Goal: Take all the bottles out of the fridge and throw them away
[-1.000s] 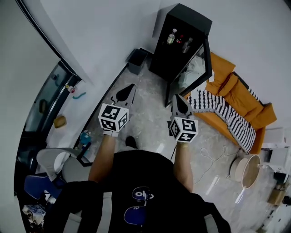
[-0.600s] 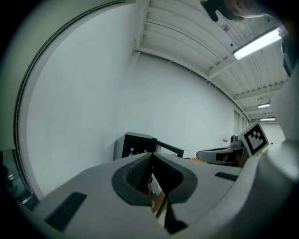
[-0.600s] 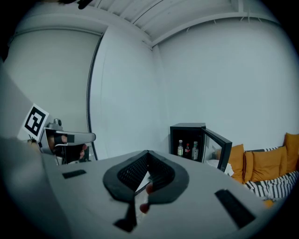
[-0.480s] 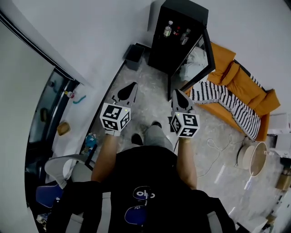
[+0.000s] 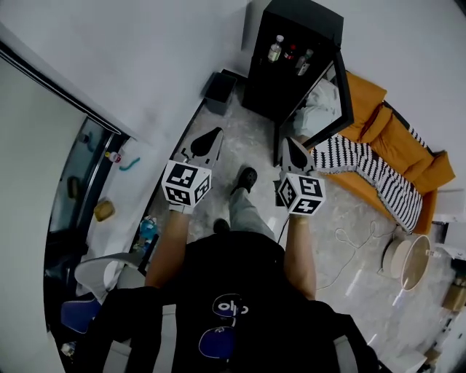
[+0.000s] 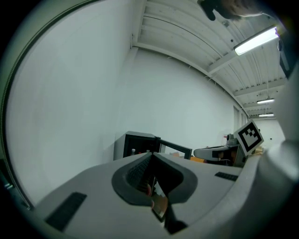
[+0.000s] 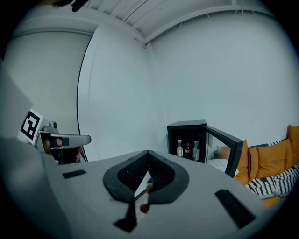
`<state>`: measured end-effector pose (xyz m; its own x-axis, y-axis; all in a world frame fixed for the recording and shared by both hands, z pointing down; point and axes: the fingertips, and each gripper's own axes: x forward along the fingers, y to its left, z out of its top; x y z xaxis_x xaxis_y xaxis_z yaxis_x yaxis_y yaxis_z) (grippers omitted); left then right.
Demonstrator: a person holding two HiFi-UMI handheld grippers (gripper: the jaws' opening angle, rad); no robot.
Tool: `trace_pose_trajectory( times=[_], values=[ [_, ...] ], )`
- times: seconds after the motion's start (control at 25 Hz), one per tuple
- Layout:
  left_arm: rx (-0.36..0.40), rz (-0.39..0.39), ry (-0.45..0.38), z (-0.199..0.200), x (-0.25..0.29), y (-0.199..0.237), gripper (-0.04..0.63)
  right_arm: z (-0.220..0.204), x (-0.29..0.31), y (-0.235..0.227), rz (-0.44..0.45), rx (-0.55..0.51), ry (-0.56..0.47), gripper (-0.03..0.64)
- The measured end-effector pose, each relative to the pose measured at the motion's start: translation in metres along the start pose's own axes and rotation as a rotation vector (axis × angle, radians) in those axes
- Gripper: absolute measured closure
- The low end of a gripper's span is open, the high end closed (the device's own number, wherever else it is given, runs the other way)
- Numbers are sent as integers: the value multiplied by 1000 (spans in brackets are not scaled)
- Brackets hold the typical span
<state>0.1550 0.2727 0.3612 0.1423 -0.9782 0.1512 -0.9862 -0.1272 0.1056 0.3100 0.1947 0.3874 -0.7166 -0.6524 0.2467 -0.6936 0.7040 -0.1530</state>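
**Bottles waiting in open fridge**

Black mini fridge [image 5: 304, 18] against wall, door open. Left gripper [image 5: 210, 138] and right gripper [image 5: 291, 144] clenched, empty, well apart from it. Three small bottles [image 7: 187, 150] upright inside: probably light, rigid, slippery, perhaps glass; best gripped mid-body.

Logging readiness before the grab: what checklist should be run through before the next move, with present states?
1. Fridge door open: ok.
2. Bottles in sight, three on one shelf: ok.
3. Left gripper empty: ok.
4. Right gripper empty: ok.
5. Jaws open for a grasp: not ok, both shut.
6. Fridge within reach: not ok, floor lies between.
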Motion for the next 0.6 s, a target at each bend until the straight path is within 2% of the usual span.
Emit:
trace_pose_trajectory(
  times=[0.6],
  values=[
    [28, 17, 5, 56, 168, 72, 595, 70, 153, -91, 19, 26, -14, 612]
  ],
)
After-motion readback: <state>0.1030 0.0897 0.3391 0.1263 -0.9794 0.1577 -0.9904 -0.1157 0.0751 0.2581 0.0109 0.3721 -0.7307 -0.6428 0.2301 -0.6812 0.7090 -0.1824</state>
